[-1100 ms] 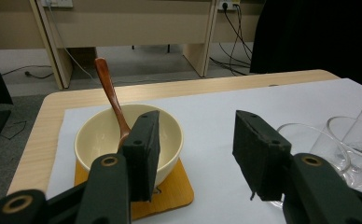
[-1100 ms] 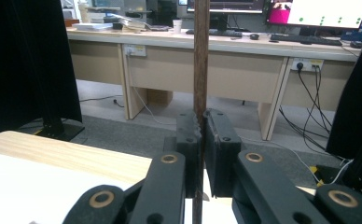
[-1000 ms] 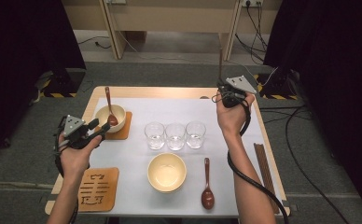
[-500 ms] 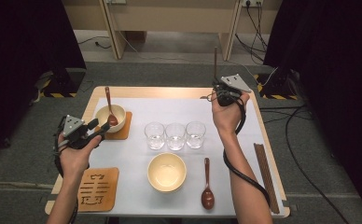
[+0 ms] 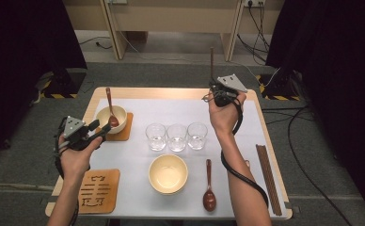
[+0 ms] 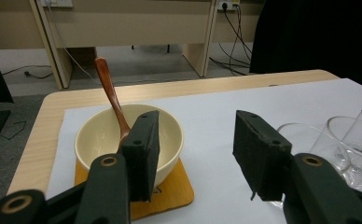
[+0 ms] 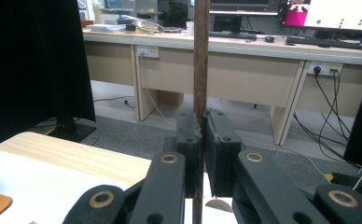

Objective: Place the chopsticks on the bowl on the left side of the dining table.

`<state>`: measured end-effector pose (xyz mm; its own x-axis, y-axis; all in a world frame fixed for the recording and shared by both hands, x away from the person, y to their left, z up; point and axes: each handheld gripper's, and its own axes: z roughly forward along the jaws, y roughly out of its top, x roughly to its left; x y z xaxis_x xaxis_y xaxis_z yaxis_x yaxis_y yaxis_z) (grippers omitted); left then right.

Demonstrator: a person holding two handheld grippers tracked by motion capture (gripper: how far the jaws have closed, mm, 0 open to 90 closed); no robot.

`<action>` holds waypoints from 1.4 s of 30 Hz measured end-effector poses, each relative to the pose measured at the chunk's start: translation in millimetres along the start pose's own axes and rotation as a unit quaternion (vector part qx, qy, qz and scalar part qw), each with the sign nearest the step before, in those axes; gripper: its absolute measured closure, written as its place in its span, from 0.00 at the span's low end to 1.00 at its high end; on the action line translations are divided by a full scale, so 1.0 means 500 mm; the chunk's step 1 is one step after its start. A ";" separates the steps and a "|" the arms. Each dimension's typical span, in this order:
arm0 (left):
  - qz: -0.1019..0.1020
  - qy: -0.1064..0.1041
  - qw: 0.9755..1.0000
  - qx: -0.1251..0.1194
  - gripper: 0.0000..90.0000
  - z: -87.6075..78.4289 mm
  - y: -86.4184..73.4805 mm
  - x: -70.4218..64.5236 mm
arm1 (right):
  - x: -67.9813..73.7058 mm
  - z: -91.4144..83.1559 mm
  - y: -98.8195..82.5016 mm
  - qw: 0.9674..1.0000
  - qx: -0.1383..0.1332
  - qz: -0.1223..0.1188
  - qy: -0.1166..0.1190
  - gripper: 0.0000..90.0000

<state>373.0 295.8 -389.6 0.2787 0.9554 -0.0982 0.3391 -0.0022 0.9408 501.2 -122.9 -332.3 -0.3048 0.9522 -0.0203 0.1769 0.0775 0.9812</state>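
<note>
Right gripper view: the right claw (image 7: 201, 140) is pressed together on a single dark chopstick (image 7: 200, 56), which stands upright between the pads and runs past them above and below. In the high view the same right claw (image 5: 218, 92) is raised over the far right part of the counter (image 5: 180, 92), the stick's tip (image 5: 212, 59) rising above it, the forearm reaching up from the near edge and the wrist bent so that the claw points away from the person. The remaining chopsticks (image 5: 268, 178) lie along the counter's right edge, well apart from the raised hand. The left claw (image 6: 195, 154) stands spread and empty, just beside the cream bowl (image 6: 128, 140) on its orange coaster (image 6: 174, 191); a brown spoon (image 6: 111, 100) leans in that bowl. In the high view the left claw (image 5: 98, 129) is held level, hand low over the counter's left side, aimed at the bowl. Three glasses (image 5: 177, 137) stand in a row mid-counter; a second bowl (image 5: 168, 173), a second spoon (image 5: 209, 186) and a cut-out coaster (image 5: 98, 190) lie nearer the person. Judgement: the step in hand appears to be carrying the chopstick to a place setting. Done well, the grip stays firm and near the stick's middle, the wrist turns slowly to level, and the path clears the glasses.
</note>
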 end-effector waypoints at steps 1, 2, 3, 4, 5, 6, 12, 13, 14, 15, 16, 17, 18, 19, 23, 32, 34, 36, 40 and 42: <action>0.000 0.000 1.000 0.000 0.56 0.000 0.000 0.000 | 0.002 0.001 0.000 1.000 0.000 0.000 0.001 0.94; 0.000 0.000 1.000 0.000 0.56 0.000 0.000 0.000 | 0.002 0.001 0.000 1.000 0.000 0.000 0.001 0.94; 0.000 0.000 1.000 -0.001 0.56 0.000 0.000 0.000 | 0.003 0.001 0.000 1.000 0.001 0.000 0.001 0.94; 0.000 0.000 1.000 0.000 0.56 0.001 0.000 0.000 | 0.005 0.002 0.000 1.000 0.002 0.000 0.002 0.94; 0.000 0.000 1.000 0.000 0.56 0.001 0.000 0.000 | 0.007 0.004 0.000 1.000 0.002 0.001 0.003 0.94; 0.001 -0.001 1.000 0.001 0.56 0.002 -0.001 -0.001 | 0.007 0.005 0.000 1.000 0.002 0.000 0.004 0.94; 0.001 -0.001 1.000 0.000 0.56 0.001 -0.001 -0.001 | 0.014 0.008 0.001 1.000 0.002 0.000 0.007 0.94; 0.001 -0.001 1.000 0.000 0.56 0.001 -0.001 -0.001 | 0.014 0.008 0.001 1.000 0.002 0.000 0.007 0.94; 0.000 0.000 1.000 0.000 0.56 0.001 0.000 -0.001 | 0.015 0.009 0.001 1.000 0.002 -0.001 0.007 0.94; 0.000 0.000 1.000 0.000 0.56 0.001 0.000 -0.001 | 0.017 0.010 0.002 1.000 0.002 0.000 0.008 0.94; 0.001 0.000 1.000 0.000 0.56 0.001 0.000 -0.001 | 0.018 0.010 0.002 1.000 0.001 0.000 0.009 0.94; 0.000 -0.001 1.000 0.000 0.56 0.001 0.000 -0.001 | 0.020 0.011 0.003 1.000 0.002 0.001 0.009 0.94; 0.000 -0.001 1.000 -0.001 0.56 0.001 0.000 -0.001 | 0.021 0.011 0.003 1.000 0.001 0.001 0.010 0.94; 0.000 -0.001 1.000 0.000 0.56 0.001 0.000 -0.001 | 0.023 0.013 0.004 1.000 0.001 -0.001 0.011 0.94; 0.000 -0.001 1.000 -0.001 0.56 0.001 0.000 -0.001 | 0.028 0.016 0.004 1.000 -0.001 -0.002 0.014 0.94; 0.001 -0.001 1.000 -0.001 0.56 0.001 0.000 0.000 | 0.038 0.020 0.003 1.000 -0.004 -0.003 0.017 0.94; 0.001 -0.001 1.000 -0.001 0.56 0.001 0.000 0.000 | 0.041 0.021 0.003 1.000 -0.003 -0.003 0.019 0.94; 0.001 -0.001 1.000 -0.001 0.56 0.000 0.000 0.000 | 0.045 0.023 0.002 1.000 -0.003 -0.002 0.021 0.94; 0.001 -0.001 1.000 -0.002 0.56 0.000 0.001 0.000 | 0.052 0.027 0.000 1.000 -0.004 -0.003 0.027 0.94; 0.000 0.000 1.000 -0.002 0.56 -0.001 0.001 0.000 | 0.053 0.028 0.000 1.000 -0.004 -0.005 0.027 0.94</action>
<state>373.0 296.1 -389.2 0.2794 0.9552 -0.0978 0.3351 -0.0015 0.9422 506.0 -93.7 -335.6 -0.3573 0.9338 -0.0190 0.1666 0.0837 0.9825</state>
